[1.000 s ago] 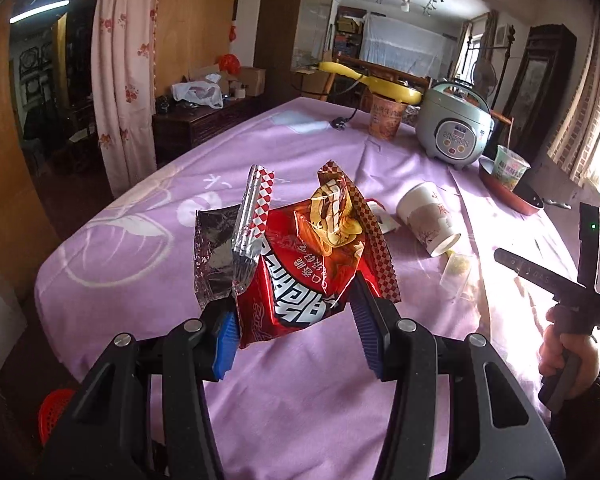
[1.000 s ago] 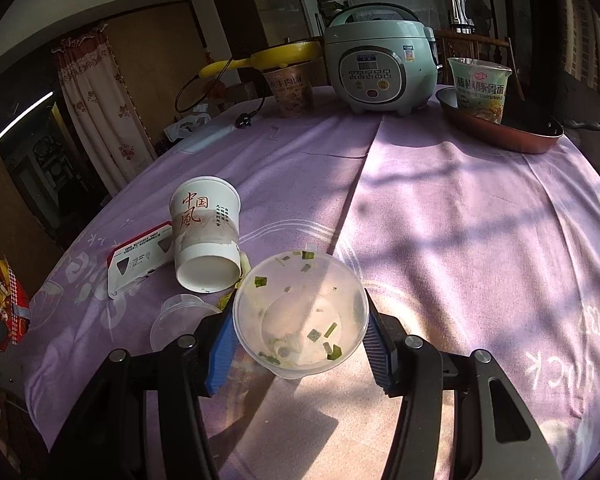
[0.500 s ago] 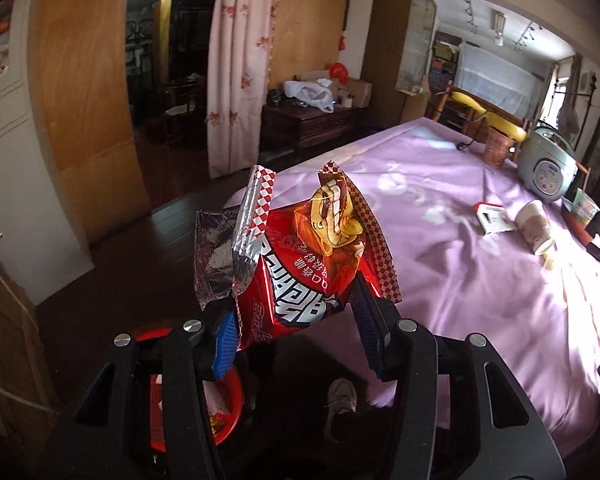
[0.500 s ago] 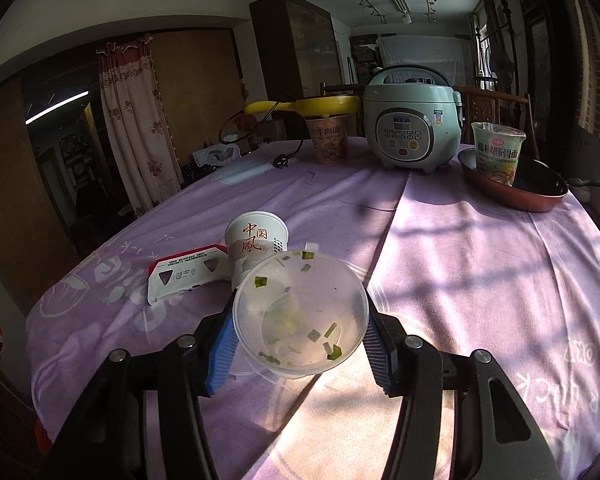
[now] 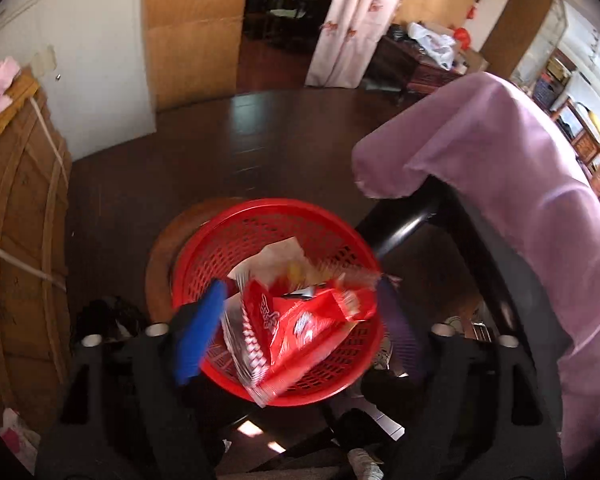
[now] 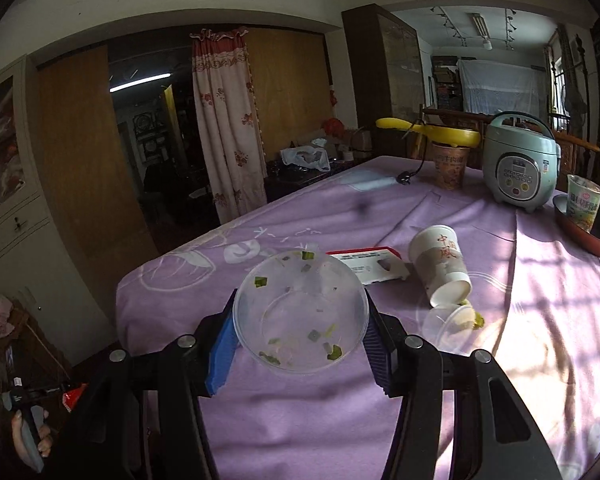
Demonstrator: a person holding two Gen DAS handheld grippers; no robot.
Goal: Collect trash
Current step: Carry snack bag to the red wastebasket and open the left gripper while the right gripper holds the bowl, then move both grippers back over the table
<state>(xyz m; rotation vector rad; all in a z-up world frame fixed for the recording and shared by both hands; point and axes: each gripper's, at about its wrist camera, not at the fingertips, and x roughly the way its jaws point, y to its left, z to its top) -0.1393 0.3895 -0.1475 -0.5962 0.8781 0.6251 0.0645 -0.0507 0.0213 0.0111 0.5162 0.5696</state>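
Note:
My left gripper [image 5: 302, 292] points down over a red mesh basket [image 5: 260, 224] on the dark floor. Its jaws are opening, and the blue pads stand clear of the crumpled red snack bag [image 5: 300, 332], which is blurred between them above the basket. White paper [image 5: 276, 260] lies inside the basket. In the right wrist view my right gripper [image 6: 301, 300] is shut on a clear plastic bowl [image 6: 300, 332] flecked with green scraps, held above the purple tablecloth [image 6: 300, 420]. Behind it lie a tipped paper cup [image 6: 440, 264], a small clear cup [image 6: 448, 322] and a red-and-white box [image 6: 372, 266].
The table's corner under the purple cloth [image 5: 520, 180] and its dark leg [image 5: 404, 220] stand right of the basket. A wooden cabinet [image 5: 20, 240] is at the left. On the far table stand a rice cooker [image 6: 520, 164], a noodle cup [image 6: 450, 166] and a pan [image 6: 584, 228].
The left gripper swung off the table and down over the red basket, and its jaws spread away from the snack bag. The right gripper lifted the bowl and turned left.

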